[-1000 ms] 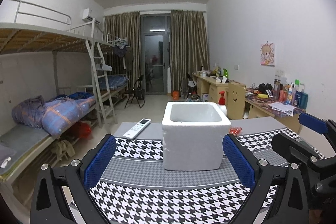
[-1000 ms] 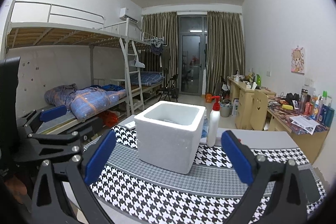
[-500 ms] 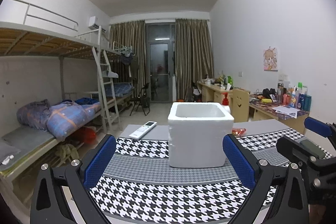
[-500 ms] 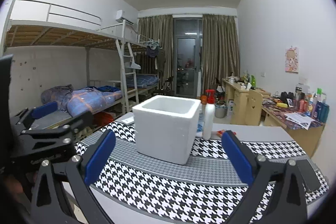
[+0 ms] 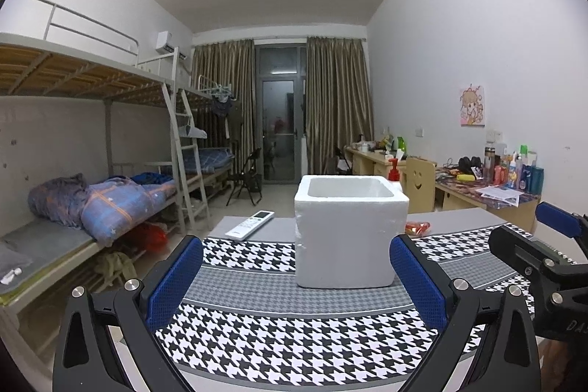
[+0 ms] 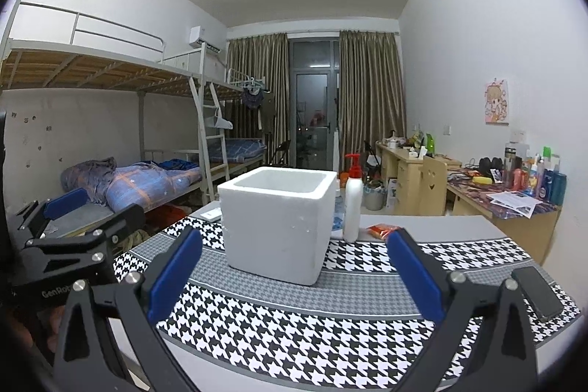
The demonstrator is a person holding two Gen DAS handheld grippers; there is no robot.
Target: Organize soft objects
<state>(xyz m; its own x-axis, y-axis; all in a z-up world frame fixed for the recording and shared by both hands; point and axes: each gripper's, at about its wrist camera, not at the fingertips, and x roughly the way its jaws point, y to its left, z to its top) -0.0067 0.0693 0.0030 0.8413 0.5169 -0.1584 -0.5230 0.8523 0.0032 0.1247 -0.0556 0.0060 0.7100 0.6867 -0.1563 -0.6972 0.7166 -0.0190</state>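
A white foam box [image 5: 349,230] stands open-topped on the houndstooth cloth [image 5: 294,337]; it also shows in the right wrist view [image 6: 275,223]. Its inside is hidden. My left gripper [image 5: 294,281] is open and empty, low over the cloth in front of the box. My right gripper [image 6: 294,274] is open and empty, in front of the box too. Each gripper shows at the edge of the other's view, the right one [image 5: 544,245] and the left one [image 6: 70,226]. A small orange packet [image 6: 382,230] lies behind the box to the right.
A white pump bottle with a red top [image 6: 352,204] stands right behind the box. A white remote [image 5: 250,225] lies at the back left. A black phone [image 6: 536,289] lies at the cloth's right edge. Bunk beds [image 5: 92,193] stand left, cluttered desks [image 5: 488,186] right.
Both grippers have dropped lower and tilted up, so the box looks taller and more ceiling shows. Both stay open and empty.
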